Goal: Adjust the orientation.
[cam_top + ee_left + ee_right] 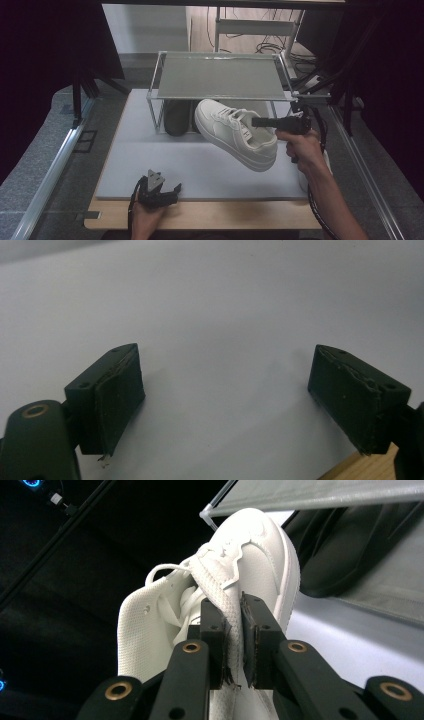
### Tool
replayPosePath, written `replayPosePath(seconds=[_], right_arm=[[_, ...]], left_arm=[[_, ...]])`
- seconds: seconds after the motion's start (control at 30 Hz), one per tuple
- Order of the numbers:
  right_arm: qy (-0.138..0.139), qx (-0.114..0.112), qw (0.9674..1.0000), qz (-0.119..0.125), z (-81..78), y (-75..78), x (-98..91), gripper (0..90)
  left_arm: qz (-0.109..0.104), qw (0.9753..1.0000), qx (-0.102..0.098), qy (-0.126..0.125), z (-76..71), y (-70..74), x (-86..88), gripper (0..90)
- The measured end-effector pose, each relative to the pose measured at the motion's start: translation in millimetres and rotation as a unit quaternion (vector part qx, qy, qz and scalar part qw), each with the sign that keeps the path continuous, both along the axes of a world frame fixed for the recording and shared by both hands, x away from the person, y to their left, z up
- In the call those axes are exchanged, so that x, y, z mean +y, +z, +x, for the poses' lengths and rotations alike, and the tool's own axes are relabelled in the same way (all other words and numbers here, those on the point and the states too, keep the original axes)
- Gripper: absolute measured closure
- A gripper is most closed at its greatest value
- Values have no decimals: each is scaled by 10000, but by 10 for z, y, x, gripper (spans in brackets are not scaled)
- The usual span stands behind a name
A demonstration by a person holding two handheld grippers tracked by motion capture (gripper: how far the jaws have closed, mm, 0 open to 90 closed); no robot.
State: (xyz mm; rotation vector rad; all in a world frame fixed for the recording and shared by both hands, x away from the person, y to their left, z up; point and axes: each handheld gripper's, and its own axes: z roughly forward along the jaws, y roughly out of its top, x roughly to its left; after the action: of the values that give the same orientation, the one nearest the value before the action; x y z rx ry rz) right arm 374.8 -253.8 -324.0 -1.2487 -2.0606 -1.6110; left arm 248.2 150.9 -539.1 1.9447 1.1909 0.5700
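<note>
A white sneaker (235,132) hangs above the grey mat (150,160), toe toward the rack, heel lower and nearer me. My right gripper (257,121) is shut on the sneaker's collar, reaching in from the right. In the right gripper view the two black pads (218,630) pinch the mesh side wall of the white sneaker (250,565). A black shoe (177,116) lies under the metal rack (220,75), also seen as a black shoe (345,545) behind the sneaker. My left gripper (170,192) rests at the mat's near edge, open; its pads (117,395) stand wide apart over bare mat.
The rack's flat shelf (220,77) sits on thin metal legs at the mat's far end. The wooden table edge (200,215) runs along the front. Metal rails (50,165) flank both sides, and cables lie on the floor beyond.
</note>
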Motion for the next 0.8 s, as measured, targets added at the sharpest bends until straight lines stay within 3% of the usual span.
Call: replayPosePath(seconds=[0.33,0.8], right_arm=[[-41,106,9999,75,211,220,92,818],[-194,-33,9997,170,384,457,191,820]], left_arm=[[-19,10000,-6,7,0,-1,-3,144],[-16,10000,-4,12,-1,-1,-3,144]])
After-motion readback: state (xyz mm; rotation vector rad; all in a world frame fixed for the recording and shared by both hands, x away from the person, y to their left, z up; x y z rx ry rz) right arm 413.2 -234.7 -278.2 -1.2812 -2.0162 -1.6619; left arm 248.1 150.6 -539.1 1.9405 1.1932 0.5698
